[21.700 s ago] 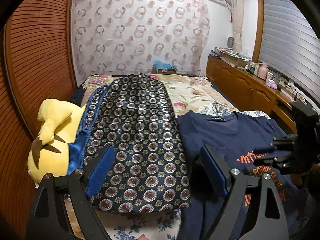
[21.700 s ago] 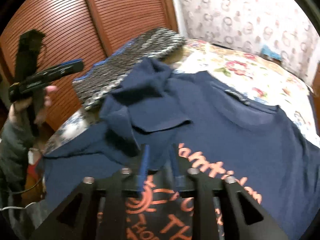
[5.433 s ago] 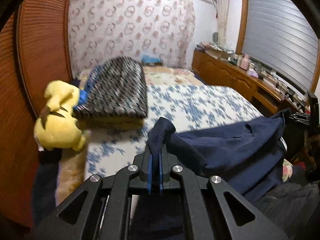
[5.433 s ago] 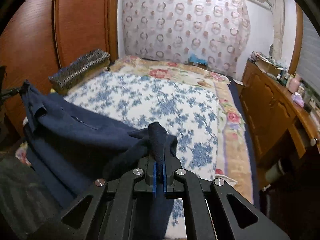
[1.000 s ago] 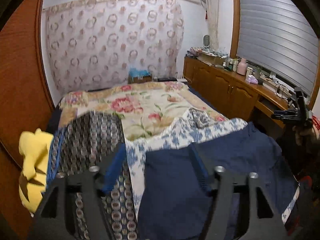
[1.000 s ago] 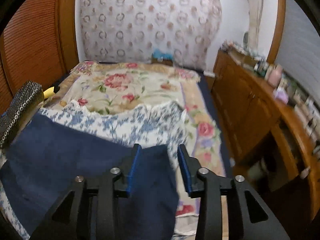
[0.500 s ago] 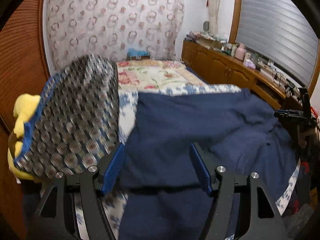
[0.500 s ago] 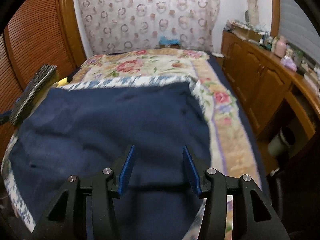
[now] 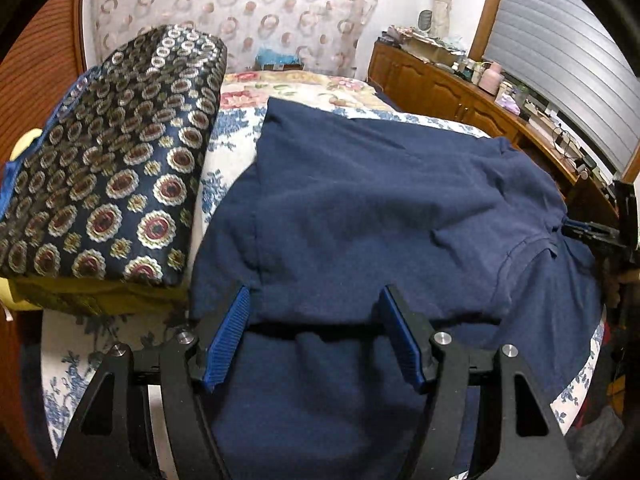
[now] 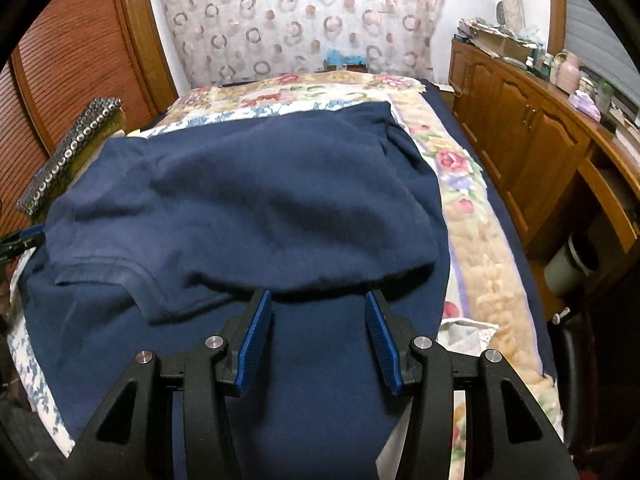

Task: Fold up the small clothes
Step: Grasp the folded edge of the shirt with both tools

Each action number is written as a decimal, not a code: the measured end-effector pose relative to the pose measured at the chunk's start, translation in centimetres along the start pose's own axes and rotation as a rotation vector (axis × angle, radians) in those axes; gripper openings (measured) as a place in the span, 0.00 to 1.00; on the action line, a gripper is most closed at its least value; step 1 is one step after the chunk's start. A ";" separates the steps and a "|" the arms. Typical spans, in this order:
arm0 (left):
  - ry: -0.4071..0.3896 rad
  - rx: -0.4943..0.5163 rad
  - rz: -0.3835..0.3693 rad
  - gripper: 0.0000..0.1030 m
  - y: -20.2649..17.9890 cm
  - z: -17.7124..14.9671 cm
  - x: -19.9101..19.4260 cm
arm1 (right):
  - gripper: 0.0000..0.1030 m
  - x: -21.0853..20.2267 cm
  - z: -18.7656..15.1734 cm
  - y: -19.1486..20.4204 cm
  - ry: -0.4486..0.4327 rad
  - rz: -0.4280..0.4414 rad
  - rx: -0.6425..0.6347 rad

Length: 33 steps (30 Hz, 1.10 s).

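The navy blue cotton T-shirt [image 9: 380, 208] lies folded over once on the bed; left gripper [image 9: 316, 336] and right gripper [image 10: 318, 334] hover open-jawed (nothing held). Next, likely, gripping an edge to fold again.

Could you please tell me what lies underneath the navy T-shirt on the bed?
The navy T-shirt lies on a blue-flowered white sheet, visible only around its edges; anything beneath its middle is hidden.

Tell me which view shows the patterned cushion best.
The left wrist view: the patterned cushion fills its left side, top face and medallion print clear. The right wrist view catches only its thin edge at far left.
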<state>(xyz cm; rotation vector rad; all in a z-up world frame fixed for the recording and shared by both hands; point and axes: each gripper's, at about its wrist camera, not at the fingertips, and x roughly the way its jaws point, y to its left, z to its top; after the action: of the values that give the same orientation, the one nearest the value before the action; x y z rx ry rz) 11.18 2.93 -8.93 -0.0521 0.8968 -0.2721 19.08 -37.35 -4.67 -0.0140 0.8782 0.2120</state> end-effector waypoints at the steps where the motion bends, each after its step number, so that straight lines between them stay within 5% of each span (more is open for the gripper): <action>1: 0.012 -0.006 -0.003 0.66 -0.1 -0.1 0.3 | 0.49 -0.2 -0.3 0.1 0.001 -0.005 -0.004; 16: 0.009 -0.028 -0.011 0.66 -0.8 -2.1 -0.6 | 0.50 -0.3 -2.8 1.8 -0.045 -0.031 -0.009; 26: 0.015 -0.071 -0.048 0.66 -0.7 1.2 1.8 | 0.50 -1.0 -3.6 2.2 -0.052 -0.025 -0.006; 33: -0.015 -0.080 -0.028 0.39 -0.6 1.9 2.1 | 0.50 -1.0 -3.6 1.9 -0.051 -0.023 -0.003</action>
<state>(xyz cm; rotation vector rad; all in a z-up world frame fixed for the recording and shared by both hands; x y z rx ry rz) 13.78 1.69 -9.27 -0.1411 0.8922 -0.2612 15.35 -35.97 -6.06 -0.0213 0.8261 0.1913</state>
